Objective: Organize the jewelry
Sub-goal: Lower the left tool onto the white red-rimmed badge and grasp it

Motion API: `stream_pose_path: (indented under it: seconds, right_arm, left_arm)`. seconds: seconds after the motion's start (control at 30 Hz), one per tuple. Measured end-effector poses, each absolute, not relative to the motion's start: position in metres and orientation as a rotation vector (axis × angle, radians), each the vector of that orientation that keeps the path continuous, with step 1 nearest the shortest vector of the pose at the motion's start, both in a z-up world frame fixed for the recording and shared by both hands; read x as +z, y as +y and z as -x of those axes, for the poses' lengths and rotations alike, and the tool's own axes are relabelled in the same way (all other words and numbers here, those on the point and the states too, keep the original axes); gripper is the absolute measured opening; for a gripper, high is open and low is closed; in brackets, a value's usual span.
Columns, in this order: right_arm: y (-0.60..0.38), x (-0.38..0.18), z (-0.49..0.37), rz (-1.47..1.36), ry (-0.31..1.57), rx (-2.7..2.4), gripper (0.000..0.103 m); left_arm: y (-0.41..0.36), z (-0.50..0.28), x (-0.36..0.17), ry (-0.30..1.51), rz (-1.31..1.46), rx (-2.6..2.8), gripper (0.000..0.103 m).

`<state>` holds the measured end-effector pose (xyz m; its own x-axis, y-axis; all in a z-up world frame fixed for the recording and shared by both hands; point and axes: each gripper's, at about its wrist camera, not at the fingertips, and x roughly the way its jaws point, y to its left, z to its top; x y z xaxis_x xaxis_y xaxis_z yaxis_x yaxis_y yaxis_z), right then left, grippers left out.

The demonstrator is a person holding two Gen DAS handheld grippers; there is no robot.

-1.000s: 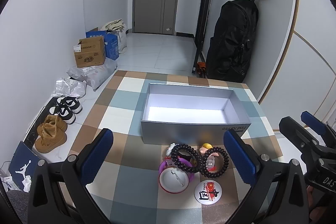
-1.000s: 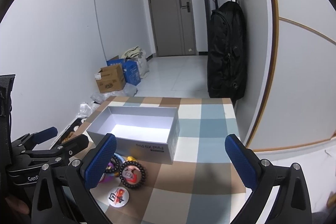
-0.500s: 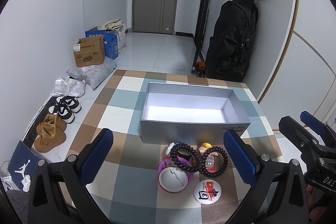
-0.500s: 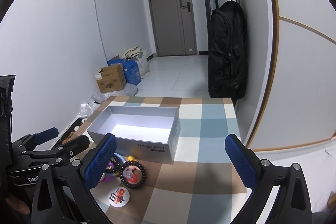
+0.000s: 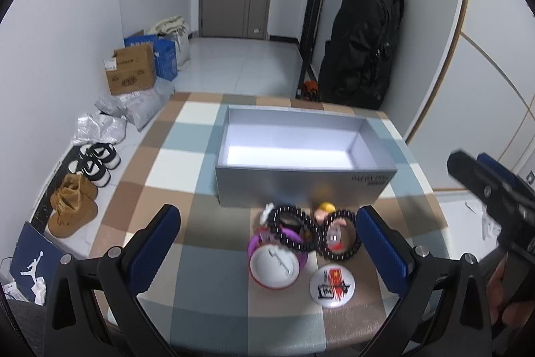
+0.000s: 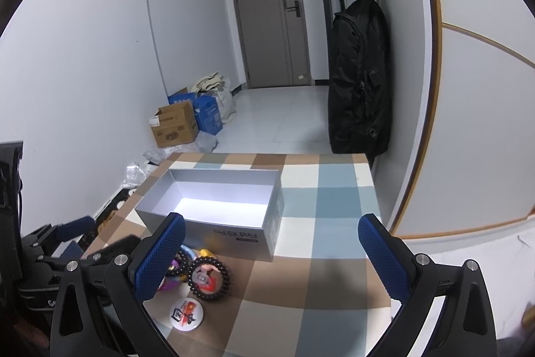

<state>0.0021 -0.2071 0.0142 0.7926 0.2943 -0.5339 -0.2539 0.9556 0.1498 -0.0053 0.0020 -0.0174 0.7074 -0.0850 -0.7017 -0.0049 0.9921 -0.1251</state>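
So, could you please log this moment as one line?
left gripper: open, empty | right gripper: open, empty | black bead bracelets: on table | open grey cardboard box: empty

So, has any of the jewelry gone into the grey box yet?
No: the box shows only a bare floor, and the bead bracelets lie on the table in front of it.

Both grippers held low and level, jaws spread wide.

The left gripper (image 5: 267, 243) hangs with its blue-padded fingers (image 5: 153, 243) far apart and nothing between them. The right gripper (image 6: 272, 256) is equally wide, holding nothing. Each shows at the edge of the other's view; part of a hand (image 5: 501, 290) grips the right one's handle.
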Motion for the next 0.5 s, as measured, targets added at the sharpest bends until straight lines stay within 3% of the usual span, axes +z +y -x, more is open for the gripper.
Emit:
stream_pose_path:
  seconds: [0.2,0.5]
  right_arm:
    - [-0.214,0.012,-0.009,-0.106,0.611,0.285,0.103]
    - [-0.215,0.01,-0.02,-0.147,0.642,0.297,0.103]
  left_arm:
    - [0.003,0.009,-0.036,0.885,0.112,-0.085,0.101]
    - [0.012,0.004,-0.044,0.966,0.14,-0.114,0.079]
